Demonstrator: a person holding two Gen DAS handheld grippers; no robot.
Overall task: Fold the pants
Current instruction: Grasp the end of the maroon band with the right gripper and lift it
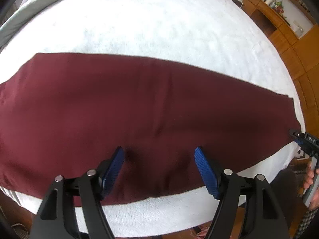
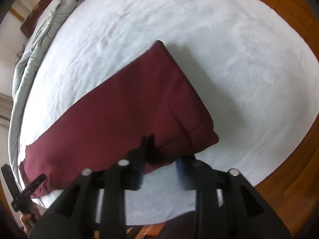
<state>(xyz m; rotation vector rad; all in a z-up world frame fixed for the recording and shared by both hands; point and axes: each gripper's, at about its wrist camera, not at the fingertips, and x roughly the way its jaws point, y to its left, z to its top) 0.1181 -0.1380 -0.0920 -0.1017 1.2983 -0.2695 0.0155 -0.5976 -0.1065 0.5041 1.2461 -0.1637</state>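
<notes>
- My left gripper (image 1: 159, 153), black arms with ribbed blue pads, stands wide apart over the near long edge of the pants; nothing sits pinched between the pads, and the cloth lies flat beneath them.
- My right gripper (image 2: 159, 165) looks much narrower, but its own camera is blurred there; the tips sit at the near corner of the cloth, one dark finger over the fabric, and I cannot tell whether they press on it.
- The dark maroon pants of smooth fabric (image 1: 139, 107) lie on the fluffy white blanket (image 1: 159, 20) covering the bed, folded lengthwise into one long band close to the bed's near edge.
- In the left view the long axis runs side to side across the picture, the wider end reaching past the left edge and the narrower end at the right, by the bed's right edge.
- In the right view the same band runs on a slant from lower left up to a squared end near the middle, with a seam line parallel to that end.
- The left view alone shows a wooden desk (image 1: 267, 16) with small bottles on it at upper right, and, at the far right edge, the right gripper's tip at the pants' end with a hand (image 1: 311, 177) on its handle.
- The right view alone shows a rumpled pale grey-green quilt (image 2: 39, 39) along the bed's left side, and the left gripper low at the left edge.
</notes>
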